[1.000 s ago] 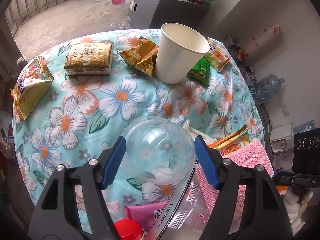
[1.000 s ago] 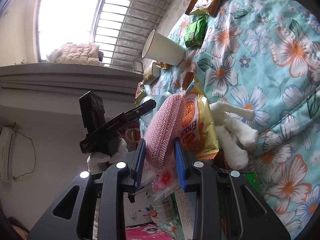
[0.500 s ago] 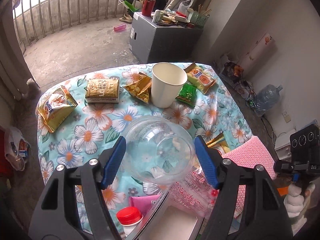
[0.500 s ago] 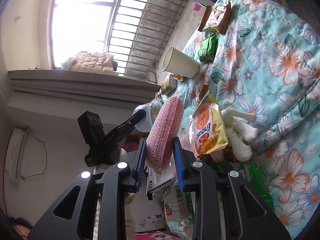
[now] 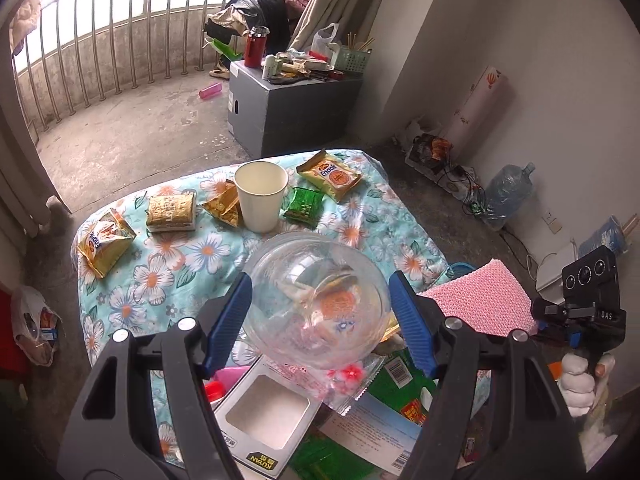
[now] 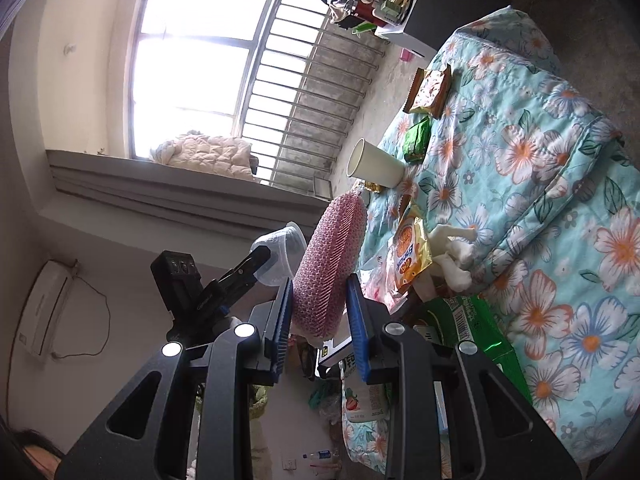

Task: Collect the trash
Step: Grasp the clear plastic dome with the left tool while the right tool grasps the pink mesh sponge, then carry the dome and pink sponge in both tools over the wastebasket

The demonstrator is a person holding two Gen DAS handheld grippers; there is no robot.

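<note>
My left gripper (image 5: 320, 308) is shut on a clear plastic bowl (image 5: 316, 300), held high above the floral table (image 5: 208, 256). In the right wrist view the same bowl (image 6: 280, 252) shows at the left gripper's tip. My right gripper (image 6: 318, 308) is shut on a pink foam pad (image 6: 332, 264), also seen at the right of the left wrist view as a pink foam pad (image 5: 480, 304). On the table lie a white paper cup (image 5: 260, 196), several snack wrappers (image 5: 104, 240), a green packet (image 5: 304, 205) and an orange snack bag (image 6: 408, 256).
Below the grippers lies a heap of packaging: a white windowed box (image 5: 264, 420), green wrappers (image 6: 464, 320) and white tissue (image 6: 452, 256). A grey cabinet (image 5: 280, 108) with clutter stands beyond the table, a water jug (image 5: 508, 196) by the wall, a plastic bag (image 5: 32, 328) on the floor.
Both grippers have risen and pulled back from the table with the bowl and the pink pad still in them; the table and cup now look smaller and farther away.
</note>
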